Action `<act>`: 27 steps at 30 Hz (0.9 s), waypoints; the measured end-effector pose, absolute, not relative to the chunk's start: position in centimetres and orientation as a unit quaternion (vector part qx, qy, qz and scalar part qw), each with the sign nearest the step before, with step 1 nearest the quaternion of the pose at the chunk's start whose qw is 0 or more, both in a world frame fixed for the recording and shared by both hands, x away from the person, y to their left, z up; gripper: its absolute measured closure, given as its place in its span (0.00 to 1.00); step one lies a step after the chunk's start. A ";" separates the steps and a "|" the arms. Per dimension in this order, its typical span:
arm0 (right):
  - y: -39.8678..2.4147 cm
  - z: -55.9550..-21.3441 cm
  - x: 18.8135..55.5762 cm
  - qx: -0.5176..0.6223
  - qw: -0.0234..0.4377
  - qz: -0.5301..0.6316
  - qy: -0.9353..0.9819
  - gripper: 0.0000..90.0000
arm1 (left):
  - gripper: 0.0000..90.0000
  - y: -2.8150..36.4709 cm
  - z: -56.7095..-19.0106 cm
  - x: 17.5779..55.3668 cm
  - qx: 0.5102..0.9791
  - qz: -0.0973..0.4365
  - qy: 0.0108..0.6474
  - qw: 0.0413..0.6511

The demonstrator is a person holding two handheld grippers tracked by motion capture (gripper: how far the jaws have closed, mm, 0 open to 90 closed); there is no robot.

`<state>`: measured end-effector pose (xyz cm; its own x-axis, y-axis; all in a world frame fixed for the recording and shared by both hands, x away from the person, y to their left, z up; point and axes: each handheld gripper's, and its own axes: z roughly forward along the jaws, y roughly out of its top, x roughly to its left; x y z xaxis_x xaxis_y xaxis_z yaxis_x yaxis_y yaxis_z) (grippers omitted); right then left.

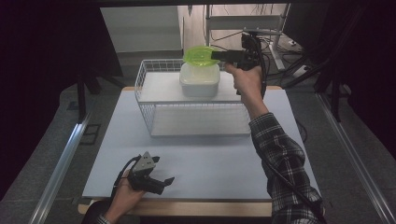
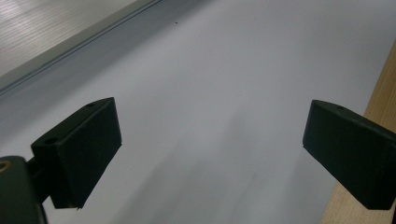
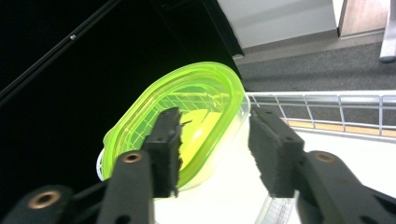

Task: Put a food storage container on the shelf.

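A translucent green lid (image 1: pixel 200 55) lies on top of a white plastic container (image 1: pixel 200 80), which stands in a white wire basket (image 1: pixel 144 84) at the far side of the table. My right gripper (image 1: pixel 215 56) reaches the lid from its right. In the right gripper view the green lid (image 3: pixel 187 116) looks tilted, its near rim between my right gripper's (image 3: pixel 215 123) parted jaws. A gap shows beside the right-hand jaw, and the pads do not press on it. My left gripper (image 1: pixel 163 170) rests low near the table's front edge. Its jaws (image 2: pixel 210 126) stand wide apart with nothing between them.
The pale blue table top (image 1: pixel 205 163) has free room between the basket and the front edge. A wooden strip (image 2: pixel 380 98) borders the table. Metal rails run along the floor on both sides, and metal frames and cables stand behind the basket.
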<state>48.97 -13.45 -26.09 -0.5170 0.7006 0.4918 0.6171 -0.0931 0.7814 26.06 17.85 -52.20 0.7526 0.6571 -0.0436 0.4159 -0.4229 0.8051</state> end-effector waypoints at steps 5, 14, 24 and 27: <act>-13.4 -26.1 49.1 0.476 0.052 0.560 0.677 0.32 | 0.05 17.8 -52.2 26.0 0.830 0.140 0.323 0.432; -13.6 -26.2 48.6 0.425 0.080 0.555 0.711 0.12 | 0.05 17.8 -52.2 26.1 0.831 0.141 0.323 0.431; -14.1 -27.0 47.0 0.375 0.118 0.536 0.747 0.07 | 0.05 17.8 -52.2 26.1 0.831 0.141 0.323 0.430; -14.2 -27.3 46.5 0.368 0.122 0.531 0.753 0.06 | 0.04 17.8 -52.2 26.1 0.831 0.141 0.323 0.431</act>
